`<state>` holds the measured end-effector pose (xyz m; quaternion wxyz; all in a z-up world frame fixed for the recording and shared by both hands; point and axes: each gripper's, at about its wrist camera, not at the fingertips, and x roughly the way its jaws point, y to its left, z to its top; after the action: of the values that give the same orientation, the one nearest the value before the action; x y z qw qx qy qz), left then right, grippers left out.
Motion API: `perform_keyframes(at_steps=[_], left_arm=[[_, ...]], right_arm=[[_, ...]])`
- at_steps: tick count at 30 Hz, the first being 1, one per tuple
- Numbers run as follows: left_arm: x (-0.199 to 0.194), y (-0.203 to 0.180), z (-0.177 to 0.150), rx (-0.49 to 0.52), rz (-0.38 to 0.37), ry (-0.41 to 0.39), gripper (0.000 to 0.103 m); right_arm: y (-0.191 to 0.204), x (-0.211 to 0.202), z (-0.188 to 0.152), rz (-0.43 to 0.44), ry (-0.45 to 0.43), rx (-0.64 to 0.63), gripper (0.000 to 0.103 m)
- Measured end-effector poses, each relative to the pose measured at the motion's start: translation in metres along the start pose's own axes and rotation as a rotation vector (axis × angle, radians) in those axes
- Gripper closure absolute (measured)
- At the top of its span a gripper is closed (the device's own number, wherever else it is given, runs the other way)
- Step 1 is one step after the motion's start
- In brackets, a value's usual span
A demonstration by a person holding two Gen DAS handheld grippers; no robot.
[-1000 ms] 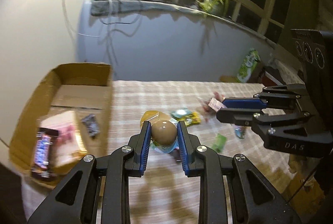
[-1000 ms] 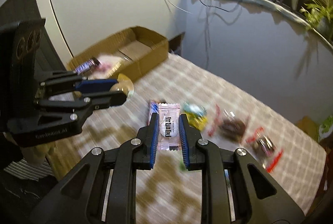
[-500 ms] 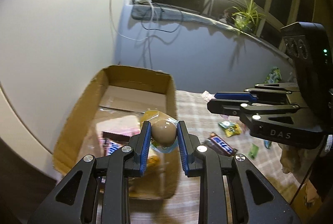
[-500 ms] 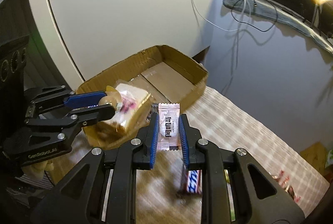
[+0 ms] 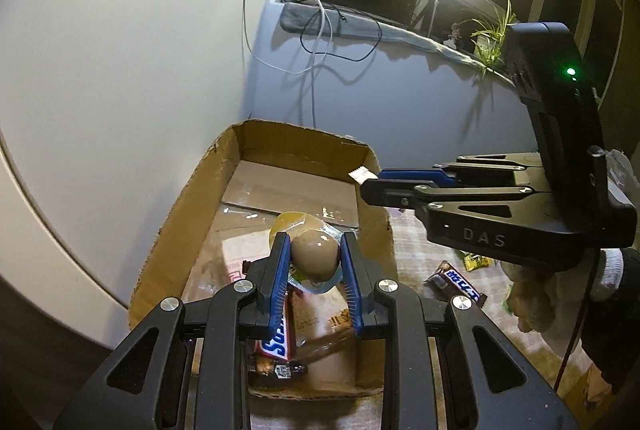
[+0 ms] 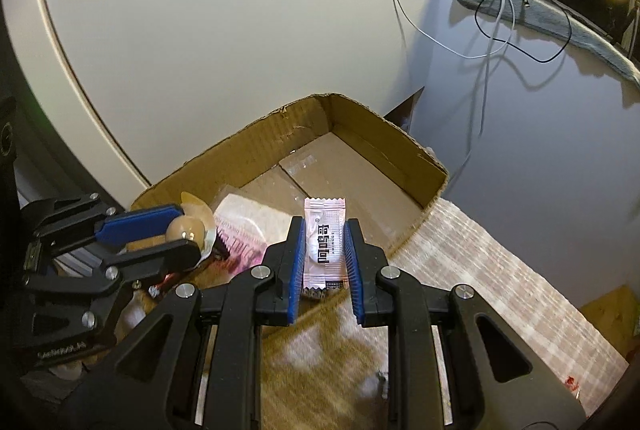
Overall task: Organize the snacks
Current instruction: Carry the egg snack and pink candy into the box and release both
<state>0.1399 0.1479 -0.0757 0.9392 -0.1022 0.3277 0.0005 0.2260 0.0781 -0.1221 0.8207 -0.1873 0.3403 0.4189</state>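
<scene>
Now both hands swung from table spread to box (image 5: 192, 214). Left gripper (image 5: 314, 256) clamped on wrapped egg (image 5: 314, 254), over box middle; right gripper (image 6: 324, 246) clamped on pink sachet (image 6: 324, 242), above rim at 3 o'clock. Drop looks next; loose snacks (image 5: 456, 280) remain on cloth.

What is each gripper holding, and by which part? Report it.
Left gripper: wrapped brown egg, clamped across its sides. Right gripper: pink sachet, pinched by its long edges.

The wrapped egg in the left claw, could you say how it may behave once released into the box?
The egg looks round and smooth, so it may roll after landing. Its loose clear wrapper might slow that. The packets already in the box should probably cushion it.
</scene>
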Motion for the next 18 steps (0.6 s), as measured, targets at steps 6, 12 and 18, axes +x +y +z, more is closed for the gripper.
perform_keyframes(at_steps=[6,12,18], left_arm=[[0.002,0.002,0.002,-0.009,0.007,-0.003,0.078],[0.000,0.003,0.001,-0.022,0.030,-0.002,0.071],[-0.004,0.003,0.001,-0.027,0.024,-0.011,0.071]], right_arm=[[-0.001,0.011,0.004,0.009,0.008,0.001,0.083],[-0.004,0.008,0.005,0.000,-0.025,0.017,0.037],[-0.008,-0.004,0.004,-0.022,-0.053,0.027,0.033]])
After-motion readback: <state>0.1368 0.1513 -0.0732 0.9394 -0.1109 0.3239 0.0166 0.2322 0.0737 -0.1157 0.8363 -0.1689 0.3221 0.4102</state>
